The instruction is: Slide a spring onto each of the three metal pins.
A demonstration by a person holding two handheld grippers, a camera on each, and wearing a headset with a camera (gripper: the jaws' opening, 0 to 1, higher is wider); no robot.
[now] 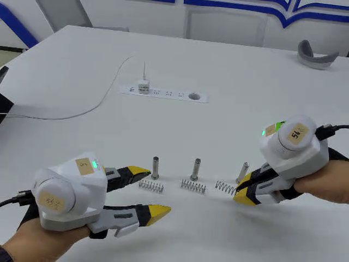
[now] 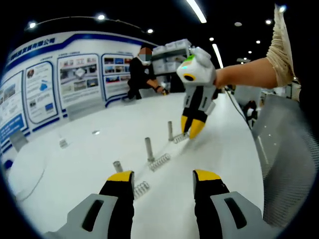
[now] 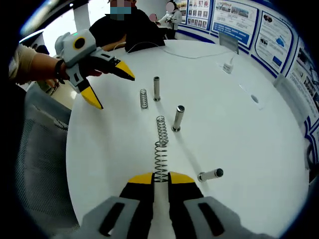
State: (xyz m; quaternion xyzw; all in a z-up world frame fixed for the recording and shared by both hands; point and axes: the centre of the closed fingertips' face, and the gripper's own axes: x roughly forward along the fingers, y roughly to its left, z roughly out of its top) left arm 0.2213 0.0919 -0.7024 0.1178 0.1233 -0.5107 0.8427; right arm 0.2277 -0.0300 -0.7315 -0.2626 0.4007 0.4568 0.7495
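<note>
The right gripper is clamped on the near end of the right spring. Its yellow-tipped jaws stand almost together, with the coil pinched between them. That spring lies flat on the white table and stretches away from the jaws. In the head view its free end points at the middle spring. Just beside the right gripper's tips, the right pin stands leaning, its base near the held spring.

The middle pin stands upright with the middle spring lying just in front of it. The left pin is upright too, and the left spring lies at its foot. All three pins are bare.

The left gripper is held low over the table with its jaws spread wide and nothing between them. Its upper tip is near the left pin and left spring.

Farther back on the table lies a white power strip with a small plug in it. A thin cable curves away from it to the left. A grey curved object rests near the far right edge.
</note>
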